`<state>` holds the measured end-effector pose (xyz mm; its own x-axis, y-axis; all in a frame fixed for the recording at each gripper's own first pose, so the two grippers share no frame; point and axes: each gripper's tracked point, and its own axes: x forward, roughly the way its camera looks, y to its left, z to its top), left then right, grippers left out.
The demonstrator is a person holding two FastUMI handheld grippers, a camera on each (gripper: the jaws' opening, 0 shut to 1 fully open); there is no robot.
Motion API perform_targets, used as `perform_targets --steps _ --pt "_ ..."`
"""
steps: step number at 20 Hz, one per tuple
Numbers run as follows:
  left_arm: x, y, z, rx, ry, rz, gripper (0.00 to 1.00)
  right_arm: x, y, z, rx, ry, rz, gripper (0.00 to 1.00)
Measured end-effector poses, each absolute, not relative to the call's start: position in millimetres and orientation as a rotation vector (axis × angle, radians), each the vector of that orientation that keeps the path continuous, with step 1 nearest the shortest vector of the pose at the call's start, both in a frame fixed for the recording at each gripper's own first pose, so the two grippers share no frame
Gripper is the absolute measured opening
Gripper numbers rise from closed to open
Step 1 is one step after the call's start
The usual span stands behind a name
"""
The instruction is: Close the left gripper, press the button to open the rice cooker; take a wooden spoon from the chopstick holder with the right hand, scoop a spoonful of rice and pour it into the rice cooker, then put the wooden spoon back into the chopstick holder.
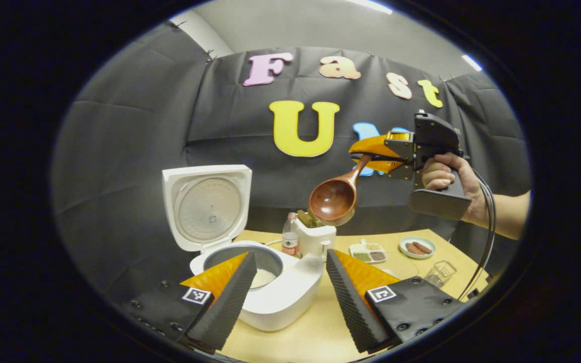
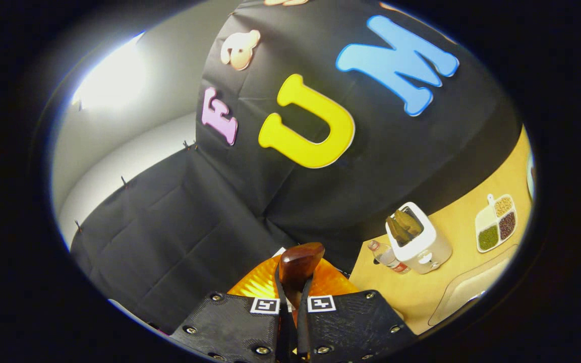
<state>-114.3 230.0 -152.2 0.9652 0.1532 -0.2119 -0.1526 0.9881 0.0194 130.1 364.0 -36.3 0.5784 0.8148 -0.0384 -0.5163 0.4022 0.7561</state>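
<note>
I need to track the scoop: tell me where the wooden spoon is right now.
In the left gripper view the wooden spoon hangs in the air, held by its handle in the right gripper, its bowl just above the chopstick holder, right of the open rice cooker.

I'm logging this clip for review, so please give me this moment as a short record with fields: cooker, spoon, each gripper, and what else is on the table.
rice cooker: lid up, white rice visible in the pot
wooden spoon: held by its handle, in the air above the holder, bowl looks empty
right gripper: shut on the spoon handle
left gripper: open, holds nothing
chopstick holder: white, behind the cooker
also on the table: bottle, divided dish, small plate
</note>
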Motion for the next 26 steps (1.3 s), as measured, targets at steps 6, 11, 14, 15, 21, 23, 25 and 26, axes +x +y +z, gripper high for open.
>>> perform_targets --steps 6,11,14,15,21,23,25,26 --pt "-95 179 -137 0.025 0.2 0.098 0.96 131 268 -33 0.848 0.413 0.768 0.06" --pt "-83 136 -135 0.02 0.192 0.066 0.96 134 179 -48 0.872 0.39 0.671 0.06" --pt "-73 103 -135 0.012 0.197 0.028 0.96 136 133 -54 0.87 0.366 0.612 0.06" --pt "-69 94 -134 0.019 0.199 0.018 0.96 135 119 -56 0.865 0.358 0.592 0.06" --pt "-53 48 -127 0.02 0.192 -0.023 0.99 134 30 -73 0.841 0.319 0.47 0.06" --pt "-48 39 -122 0.016 0.183 -0.023 0.96 133 -2 -82 0.819 0.305 0.413 0.06" --pt "-42 31 -125 0.016 0.195 -0.02 0.96 135 -31 -101 0.77 0.307 0.347 0.06" --pt "-41 28 -125 0.017 0.201 -0.015 0.96 136 -40 -110 0.748 0.318 0.327 0.06"
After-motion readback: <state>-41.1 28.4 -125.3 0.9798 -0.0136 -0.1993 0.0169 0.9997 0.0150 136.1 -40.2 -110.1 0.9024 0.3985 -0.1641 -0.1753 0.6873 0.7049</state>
